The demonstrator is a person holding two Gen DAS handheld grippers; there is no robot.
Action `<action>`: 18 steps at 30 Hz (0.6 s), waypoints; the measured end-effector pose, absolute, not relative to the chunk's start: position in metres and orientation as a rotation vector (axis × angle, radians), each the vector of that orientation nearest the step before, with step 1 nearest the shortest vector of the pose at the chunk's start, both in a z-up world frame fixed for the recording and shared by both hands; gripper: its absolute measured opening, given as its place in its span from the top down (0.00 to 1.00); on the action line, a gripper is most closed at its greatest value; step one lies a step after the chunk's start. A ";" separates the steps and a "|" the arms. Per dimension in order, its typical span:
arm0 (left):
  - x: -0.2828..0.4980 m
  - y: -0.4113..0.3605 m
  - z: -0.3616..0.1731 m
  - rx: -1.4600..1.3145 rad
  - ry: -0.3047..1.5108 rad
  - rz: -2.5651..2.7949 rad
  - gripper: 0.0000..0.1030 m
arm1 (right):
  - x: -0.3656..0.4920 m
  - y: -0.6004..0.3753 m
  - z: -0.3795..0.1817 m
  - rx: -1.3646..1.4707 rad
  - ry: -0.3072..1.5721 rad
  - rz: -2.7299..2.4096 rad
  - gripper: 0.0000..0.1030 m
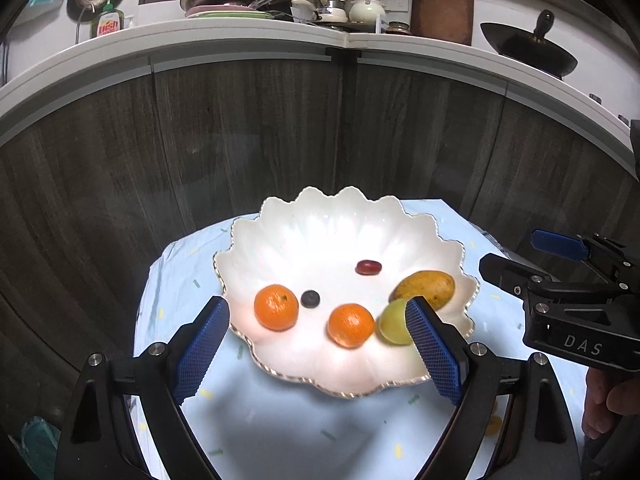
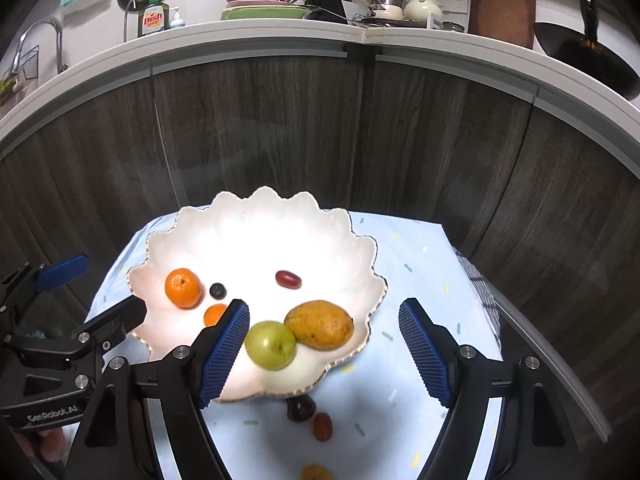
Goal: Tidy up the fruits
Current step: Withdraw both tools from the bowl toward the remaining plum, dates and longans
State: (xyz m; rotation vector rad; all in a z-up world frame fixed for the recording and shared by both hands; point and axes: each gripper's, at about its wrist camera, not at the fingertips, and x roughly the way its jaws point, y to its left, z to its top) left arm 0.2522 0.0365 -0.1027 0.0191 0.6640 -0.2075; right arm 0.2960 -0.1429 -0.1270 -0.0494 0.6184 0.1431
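A white scalloped plate [image 1: 320, 228] [image 2: 256, 228] holds two oranges [image 1: 276, 307] [image 1: 351, 325], a blueberry [image 1: 310, 298], a red grape [image 1: 368, 267], a green round fruit [image 1: 394, 322] and a mango [image 1: 424, 290]. My left gripper [image 1: 320, 344] hovers open over the plate's near rim, nothing between its pads. My right gripper [image 2: 325, 350] is open too, with the green fruit [image 2: 271, 345] and mango [image 2: 320, 325] just beyond its left finger. On the cloth before the plate lie a dark fruit [image 2: 301, 408], a red grape [image 2: 322, 426] and a small orange fruit [image 2: 316, 472].
The plate sits on a light blue speckled cloth [image 1: 280, 420] [image 2: 400, 280] over a small table. Dark wood cabinet fronts [image 1: 240, 140] rise close behind, under a counter with dishes, a wok [image 1: 528, 50] and a cutting board [image 1: 442, 4]. A hand [image 1: 600, 408] holds the right gripper's handle.
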 end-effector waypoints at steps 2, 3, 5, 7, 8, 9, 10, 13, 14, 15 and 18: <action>0.245 0.034 -0.102 0.023 0.665 -0.210 0.12 | 0.290 -0.145 -0.126 -0.048 0.616 0.142 0.25; 0.241 0.032 -0.101 0.027 0.666 -0.210 0.12 | 0.287 -0.147 -0.126 -0.046 0.616 0.141 0.25; 0.232 0.029 -0.101 0.031 0.667 -0.210 0.12 | 0.280 -0.151 -0.126 -0.043 0.616 0.140 0.25; 0.224 0.026 -0.100 0.034 0.668 -0.210 0.12 | 0.275 -0.154 -0.127 -0.040 0.617 0.140 0.25; 0.220 0.024 -0.100 0.035 0.670 -0.211 0.12 | 0.272 -0.156 -0.127 -0.039 0.618 0.142 0.25; 0.217 0.023 -0.100 0.037 0.671 -0.212 0.12 | 0.267 -0.159 -0.128 -0.037 0.619 0.144 0.25; 0.214 0.022 -0.100 0.038 0.673 -0.213 0.12 | 0.265 -0.160 -0.128 -0.037 0.620 0.147 0.25; 0.203 0.014 -0.102 0.041 0.680 -0.214 0.12 | 0.255 -0.166 -0.131 -0.040 0.622 0.169 0.25; 0.199 0.011 -0.103 0.044 0.682 -0.213 0.12 | 0.251 -0.169 -0.132 -0.046 0.621 0.177 0.25; 0.196 0.008 -0.103 0.047 0.684 -0.215 0.12 | 0.248 -0.170 -0.133 -0.049 0.620 0.182 0.25; 0.186 -0.003 -0.106 0.055 0.693 -0.216 0.12 | 0.240 -0.177 -0.138 -0.064 0.625 0.198 0.25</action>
